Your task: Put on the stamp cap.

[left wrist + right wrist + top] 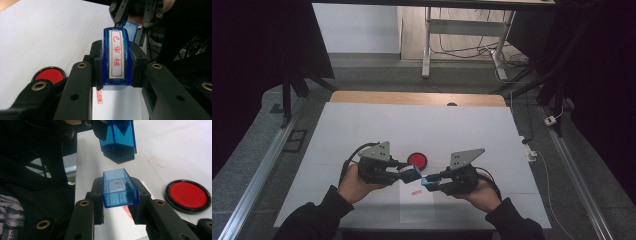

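1. The left claw is clenched on a blue stamp, held above the tabletop. The stamp's long axis runs level, pointing toward the right claw.
2. The right claw grasps the stamp's clear blue cap, its open mouth facing the stamp, just apart from it, over a sheet of paper.
3. Counted: one stamp, one cap, one round red ink pad, one red stamped mark on the paper, two claws.
4. The left gripper view shows the stamp's label with red characters in a red frame; in the high view this is too small to read.
5. The right gripper view looks into the hollow cap and shows the stamp's dark base end.
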### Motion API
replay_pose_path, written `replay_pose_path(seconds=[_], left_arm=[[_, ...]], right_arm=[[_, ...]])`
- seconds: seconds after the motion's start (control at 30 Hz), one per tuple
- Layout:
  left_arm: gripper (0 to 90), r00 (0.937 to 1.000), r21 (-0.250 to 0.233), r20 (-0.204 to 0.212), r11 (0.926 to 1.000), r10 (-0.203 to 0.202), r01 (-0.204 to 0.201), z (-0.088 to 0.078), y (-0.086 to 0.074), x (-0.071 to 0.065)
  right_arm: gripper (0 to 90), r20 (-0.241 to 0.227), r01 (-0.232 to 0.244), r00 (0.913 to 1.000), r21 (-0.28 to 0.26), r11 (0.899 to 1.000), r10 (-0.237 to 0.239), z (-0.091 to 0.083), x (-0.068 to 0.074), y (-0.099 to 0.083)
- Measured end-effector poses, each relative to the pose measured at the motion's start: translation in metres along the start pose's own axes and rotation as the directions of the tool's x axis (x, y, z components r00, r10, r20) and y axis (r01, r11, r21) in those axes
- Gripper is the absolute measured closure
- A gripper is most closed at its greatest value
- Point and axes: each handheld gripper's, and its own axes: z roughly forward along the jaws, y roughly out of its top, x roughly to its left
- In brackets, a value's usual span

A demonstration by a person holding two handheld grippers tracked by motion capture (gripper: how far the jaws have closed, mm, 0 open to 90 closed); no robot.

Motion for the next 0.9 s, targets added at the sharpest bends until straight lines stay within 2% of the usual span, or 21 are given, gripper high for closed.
replay_pose_path(seconds=[0.53,0.7,0.9], left_arm=[[69.8,0.9995,-0.001,0.013,0.9996,0.03,-0.03,0.001,0.001,-0.003],[69.8,0.9993,-0.009,0.017,0.9995,0.032,-0.031,0.0,0.001,-0.003],[69.8,0.9988,-0.019,0.028,0.999,0.041,-0.041,-0.001,0.002,-0.003]], right_arm=[[68.3,-0.109,0.012,0.994,0.024,1.0,-0.009,0.03,-0.013,0.007],[68.3,-0.12,0.023,0.9925,0.03,0.999,-0.019,0.036,-0.013,0.009],[68.3,-0.132,0.013,0.9912,0.021,1.0,-0.01,0.038,-0.014,0.012]])
